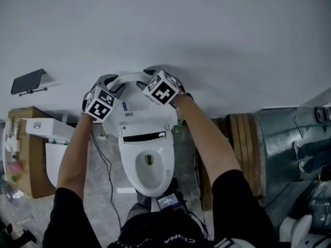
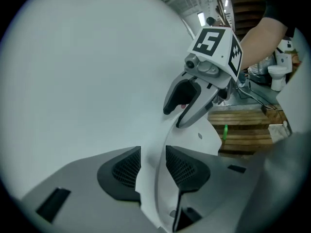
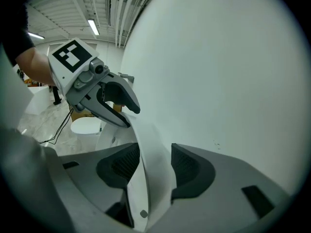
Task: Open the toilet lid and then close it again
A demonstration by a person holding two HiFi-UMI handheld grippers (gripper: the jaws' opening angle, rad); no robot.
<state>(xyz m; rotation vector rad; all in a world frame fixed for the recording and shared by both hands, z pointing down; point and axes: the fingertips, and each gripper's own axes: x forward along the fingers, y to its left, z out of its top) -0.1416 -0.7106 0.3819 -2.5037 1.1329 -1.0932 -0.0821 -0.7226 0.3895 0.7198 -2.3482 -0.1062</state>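
The white toilet [image 1: 147, 167] stands against the wall with its lid [image 1: 147, 115] raised upright. Both grippers sit at the lid's top edge. My left gripper [image 1: 109, 80] straddles the left part of the edge, and the left gripper view shows the thin lid rim [image 2: 151, 178] between its pads [image 2: 127, 168] without being clamped. My right gripper [image 1: 158, 72] straddles the right part, and the lid rim [image 3: 154, 164] runs loosely between its pads [image 3: 187, 168]. Each gripper view also shows the other gripper, the right gripper [image 2: 187, 108] and the left gripper [image 3: 121, 113], on the same edge.
The white wall [image 1: 181, 30] is right behind the lid. A second toilet [image 1: 51, 149] and a cardboard box [image 1: 28, 159] stand at the left, and wooden pallets [image 1: 240, 133] at the right. A cable [image 1: 106, 169] trails over the floor. A black fitting [image 1: 28, 80] hangs on the wall.
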